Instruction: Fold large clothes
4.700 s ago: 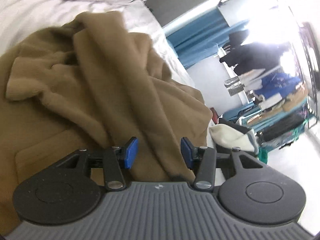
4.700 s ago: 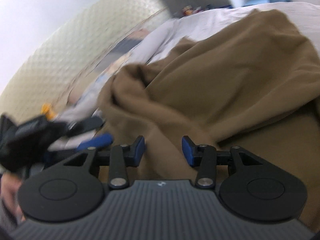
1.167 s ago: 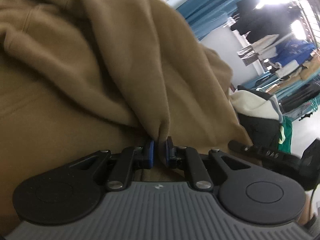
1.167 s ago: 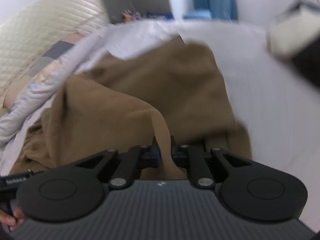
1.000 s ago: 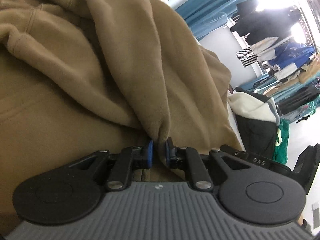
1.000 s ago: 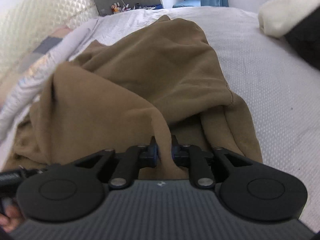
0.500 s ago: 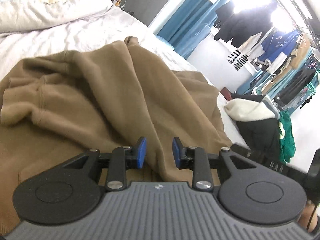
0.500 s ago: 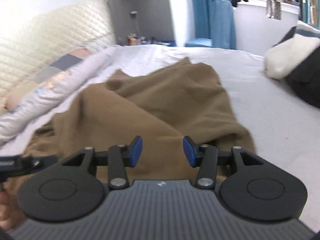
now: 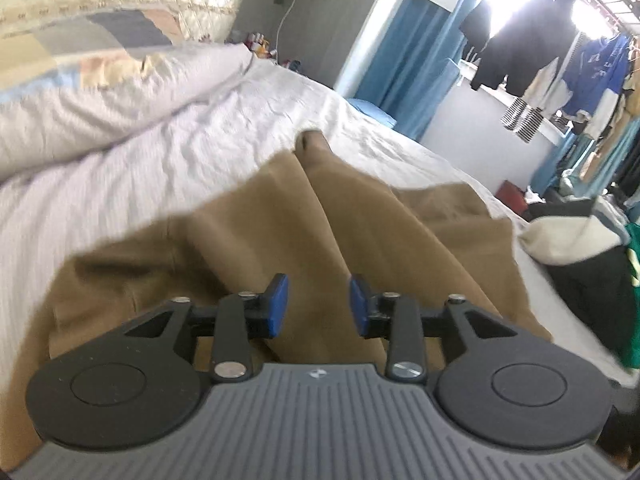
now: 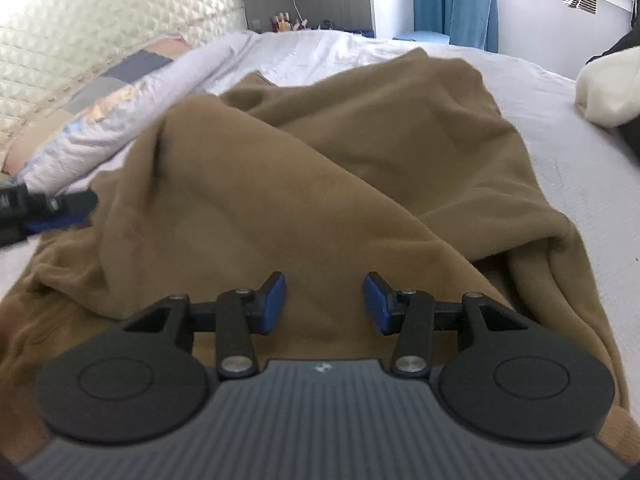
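Letting go of the fold, both tools clear of the brown garment (image 10: pixel 320 152), which lay bunched on the white bed (image 10: pixel 560 128).
Left gripper (image 9: pixel 318 306) was widening, nothing between its pads; right gripper (image 10: pixel 324 302) stood apart, empty. Best next: flatten the humped layer and square its edges before regripping.

Daylight enters from the window (image 9: pixel 576 4), blown out to white glare in the left wrist view. Clothes (image 9: pixel 504 56) hanging before it read as silhouettes. The duvet (image 9: pixel 120 120), left of the window, is motion-blurred. Strong fisheye curvature bends both views at the edges. Shadows are soft.
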The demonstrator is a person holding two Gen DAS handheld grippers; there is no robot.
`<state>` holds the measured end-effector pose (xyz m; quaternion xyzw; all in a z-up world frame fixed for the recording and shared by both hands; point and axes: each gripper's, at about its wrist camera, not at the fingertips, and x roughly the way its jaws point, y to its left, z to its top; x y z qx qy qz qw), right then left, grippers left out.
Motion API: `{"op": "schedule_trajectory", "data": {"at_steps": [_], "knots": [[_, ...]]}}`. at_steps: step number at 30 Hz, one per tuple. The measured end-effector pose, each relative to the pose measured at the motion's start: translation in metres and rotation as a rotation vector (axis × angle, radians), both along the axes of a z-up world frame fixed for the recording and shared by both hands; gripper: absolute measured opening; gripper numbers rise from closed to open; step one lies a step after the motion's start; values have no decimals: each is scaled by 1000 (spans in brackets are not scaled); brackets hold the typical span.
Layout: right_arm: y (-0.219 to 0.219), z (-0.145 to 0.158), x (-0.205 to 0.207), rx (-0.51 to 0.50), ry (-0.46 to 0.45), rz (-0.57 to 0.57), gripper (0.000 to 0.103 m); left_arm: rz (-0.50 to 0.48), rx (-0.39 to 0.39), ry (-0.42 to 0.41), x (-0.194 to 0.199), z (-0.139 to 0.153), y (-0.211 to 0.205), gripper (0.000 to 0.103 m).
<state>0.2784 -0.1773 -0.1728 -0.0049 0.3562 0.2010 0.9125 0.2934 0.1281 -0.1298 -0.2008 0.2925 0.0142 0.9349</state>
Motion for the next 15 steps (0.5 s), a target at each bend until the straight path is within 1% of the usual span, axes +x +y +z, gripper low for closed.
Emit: {"op": "schedule_trajectory", "data": {"at_steps": [1, 3, 6, 7, 10, 11, 12, 13, 14, 15], "knots": [[-1, 1, 0, 13, -11, 0, 48, 9, 3, -5, 8, 2, 5, 53], [-6, 5, 0, 58, -33, -4, 47, 16, 17, -10, 27, 7, 14, 56], [-15, 9, 0, 112, -66, -24, 47, 13, 64, -15, 59, 13, 24, 68], [-17, 9, 0, 120, -75, -30, 47, 20, 75, -8, 70, 13, 26, 69], [-21, 10, 4, 142, -90, -43, 47, -10, 100, 23, 97, 9, 25, 69], [-22, 9, 5, 149, -92, -46, 47, -22, 121, 34, 104, 8, 21, 69], [-23, 9, 8, 155, -92, -47, 47, -32, 159, 42, 110, 5, 16, 69], [-23, 9, 9, 158, -92, -48, 47, -40, 209, 57, 116, 1, 11, 67], [-23, 8, 10, 159, -90, -49, 47, -48, 250, 72, 121, -4, 7, 62], [-23, 8, 11, 160, -89, -50, 47, -55, 269, 79, 123, -8, 5, 39]]}}
